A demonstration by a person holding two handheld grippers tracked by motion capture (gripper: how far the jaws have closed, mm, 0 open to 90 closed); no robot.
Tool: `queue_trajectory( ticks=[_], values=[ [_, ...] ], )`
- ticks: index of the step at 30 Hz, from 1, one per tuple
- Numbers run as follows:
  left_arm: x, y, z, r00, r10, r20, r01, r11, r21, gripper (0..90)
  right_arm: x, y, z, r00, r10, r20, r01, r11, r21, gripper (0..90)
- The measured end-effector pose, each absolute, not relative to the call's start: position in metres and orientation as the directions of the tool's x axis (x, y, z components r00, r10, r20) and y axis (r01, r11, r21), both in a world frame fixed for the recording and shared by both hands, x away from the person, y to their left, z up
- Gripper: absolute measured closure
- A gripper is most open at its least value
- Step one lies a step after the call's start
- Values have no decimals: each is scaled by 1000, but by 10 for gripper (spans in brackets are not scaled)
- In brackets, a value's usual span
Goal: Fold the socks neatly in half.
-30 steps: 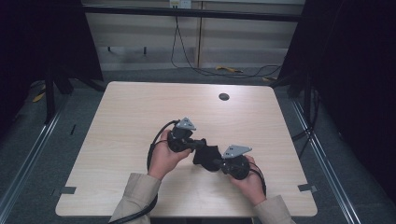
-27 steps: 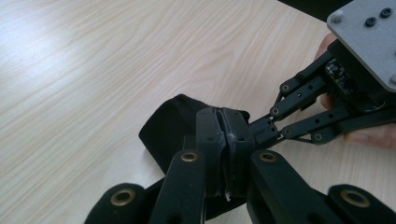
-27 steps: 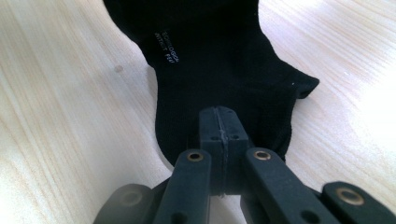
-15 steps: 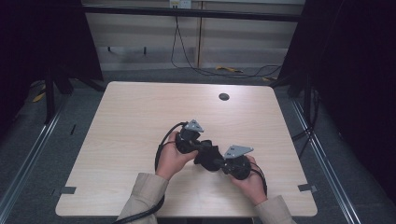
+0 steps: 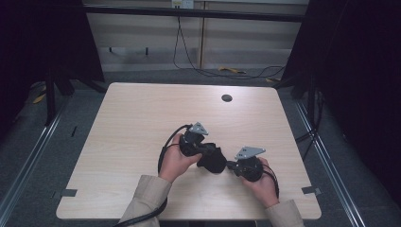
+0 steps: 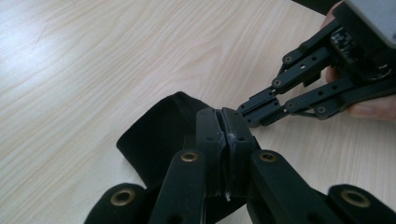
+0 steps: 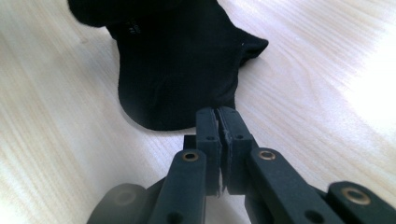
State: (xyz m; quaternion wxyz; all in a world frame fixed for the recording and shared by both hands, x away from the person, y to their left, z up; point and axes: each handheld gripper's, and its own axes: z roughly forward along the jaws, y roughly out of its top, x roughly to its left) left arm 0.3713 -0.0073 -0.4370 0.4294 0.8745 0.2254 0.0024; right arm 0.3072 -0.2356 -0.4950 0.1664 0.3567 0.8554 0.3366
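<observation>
Your bench [image 5: 142, 123] is pale wood-grain laminate with rounded corners and a small dark round grommet [image 5: 227, 98] near its far edge. Around it: grey floor, black curtains on both sides, a beige wall panel behind with loose cables hanging down.

The black sock [image 5: 212, 160] lies flat on the bench, well to the near side of the grommet, between your two hands. It is soft knit fabric, matte, with a rounded toe or heel curve and a ribbed cuff corner.

Your left claw [image 6: 222, 122] has its jaws pressed together; the sock lies right under and behind the tips, but whether fabric is pinched I cannot tell. Your right claw [image 7: 218, 122] is also closed, its tips at the sock's near edge, and a pinch cannot be told there either.
</observation>
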Motion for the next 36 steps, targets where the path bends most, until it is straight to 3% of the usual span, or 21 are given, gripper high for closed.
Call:
queue_trajectory(
  ticks=[21, 22, 25, 29, 32, 34, 36],
  values=[
    [375, -44, -464, 907, 392, -151, 380, -614, 691, 856, 307, -236, -496, -681, 731, -43, 501, 508, 701, 841],
    [374, -44, -464, 913, 387, -132, 365, -625, 690, 844, 307, -237, -496, -679, 733, -44, 500, 505, 703, 832],
    [372, -42, -461, 906, 399, -144, 376, -599, 707, 681, 308, -239, -496, -669, 743, -32, 512, 492, 704, 821],
    [371, -29, -449, 894, 422, -154, 380, -529, 759, 634, 308, -240, -497, -671, 740, -34, 503, 489, 712, 818],
    [372, -18, -442, 889, 432, -154, 376, -495, 783, 622, 307, -239, -497, -670, 741, -38, 503, 491, 711, 814],
    [372, -14, -443, 892, 434, -128, 364, -519, 774, 700, 307, -240, -496, -666, 744, -42, 506, 492, 708, 811],
    [372, -13, -450, 896, 426, -125, 361, -537, 763, 718, 307, -240, -496, -663, 747, -39, 511, 490, 706, 810]
  ],
)
